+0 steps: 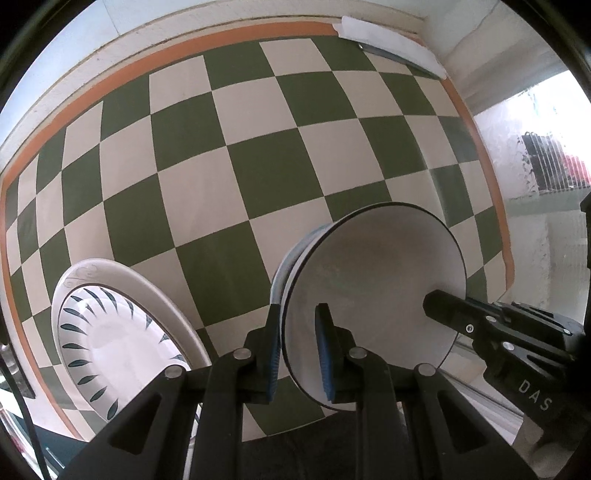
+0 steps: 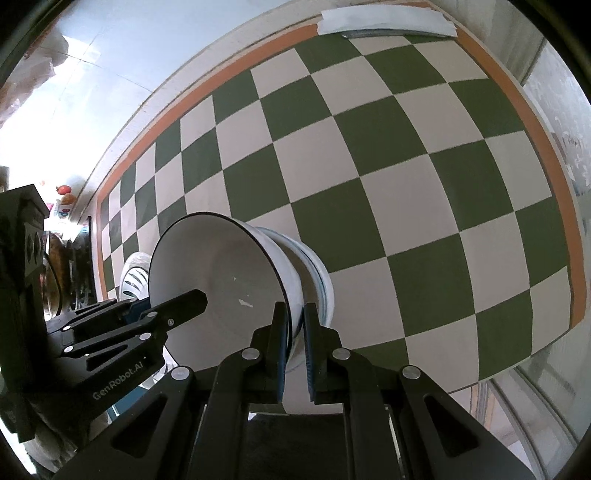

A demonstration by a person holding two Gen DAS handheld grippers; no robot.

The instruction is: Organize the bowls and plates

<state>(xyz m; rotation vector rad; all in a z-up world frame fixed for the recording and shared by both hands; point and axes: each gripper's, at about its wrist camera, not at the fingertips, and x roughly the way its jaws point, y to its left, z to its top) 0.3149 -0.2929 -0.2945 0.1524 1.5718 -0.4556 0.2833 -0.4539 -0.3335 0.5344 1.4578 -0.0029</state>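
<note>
Two grippers, left (image 1: 301, 349) and right (image 2: 295, 343), each pinch opposite rims of one bowl (image 1: 373, 295) above a checked cloth (image 1: 258, 155), beside two stacked plates (image 1: 122, 328).

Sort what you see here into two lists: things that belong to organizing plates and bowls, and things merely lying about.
Belong to the job:
- white bowl, its rim clamped on opposite sides by the left tool and the right tool
- patterned plates stacked on the checkered cloth

Lying about:
- folded white paper at the cloth's far edge
</note>
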